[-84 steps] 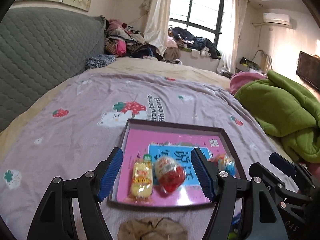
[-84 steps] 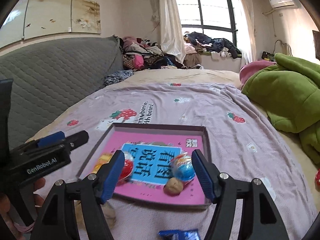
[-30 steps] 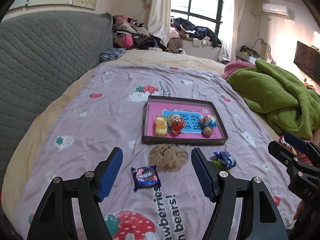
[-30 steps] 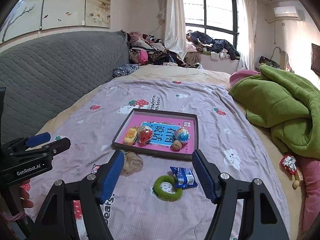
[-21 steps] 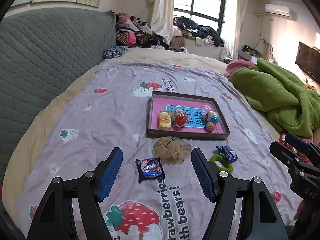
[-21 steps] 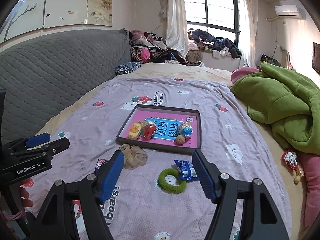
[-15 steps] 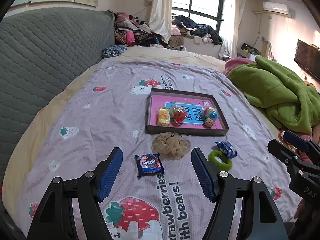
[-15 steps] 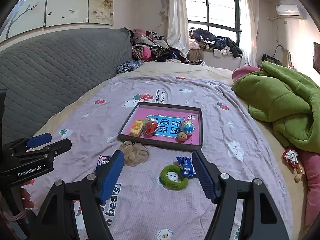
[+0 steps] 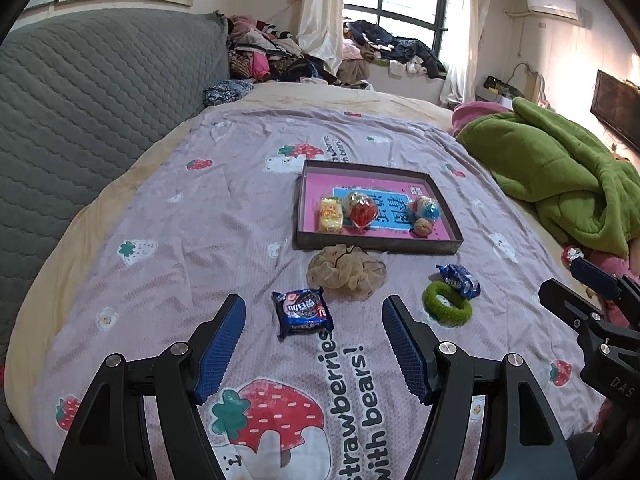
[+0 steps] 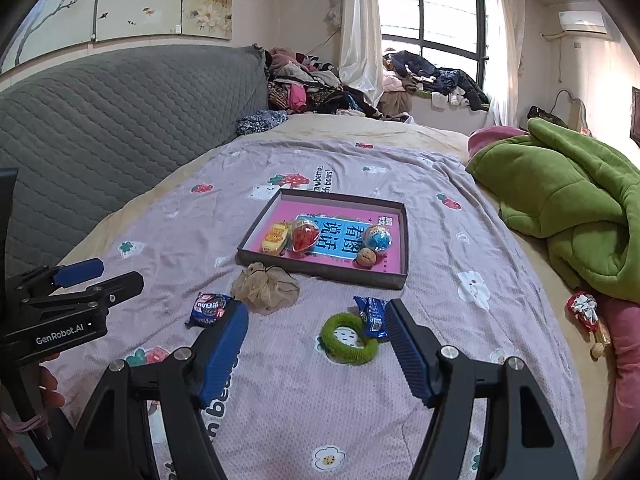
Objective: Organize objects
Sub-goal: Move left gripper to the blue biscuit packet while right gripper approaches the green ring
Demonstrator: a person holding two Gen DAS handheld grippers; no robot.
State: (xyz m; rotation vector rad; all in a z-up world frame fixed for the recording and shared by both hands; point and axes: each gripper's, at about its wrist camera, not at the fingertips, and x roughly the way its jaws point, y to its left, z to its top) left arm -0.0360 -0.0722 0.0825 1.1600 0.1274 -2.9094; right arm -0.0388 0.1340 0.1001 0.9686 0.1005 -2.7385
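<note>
Both tongs hang over the bed point(image 9: 168, 248) with jaws wide apart and nothing in them. The left tongs point(image 9: 312, 338) are above a dark cookie pack point(image 9: 302, 312). The right tongs point(image 10: 316, 344) are above a green ring point(image 10: 350, 344) that touches a blue pack point(image 10: 372, 316). A tan scrunchie point(image 9: 346, 272) lies just in front of the tray point(image 9: 376, 242) (pink inside), which holds a yellow candy point(image 9: 331, 220), a red candy point(image 9: 362, 212), a blue ball point(image 9: 426, 208) and a walnut point(image 9: 423, 227).

Left gripper point(image 9: 312, 320) fingers point(image 9: 222, 340) spread, cookie packet point(image 9: 302, 310) between, beige scrunchie point(image 9: 346, 272), tray point(image 9: 376, 242) beyond
</note>
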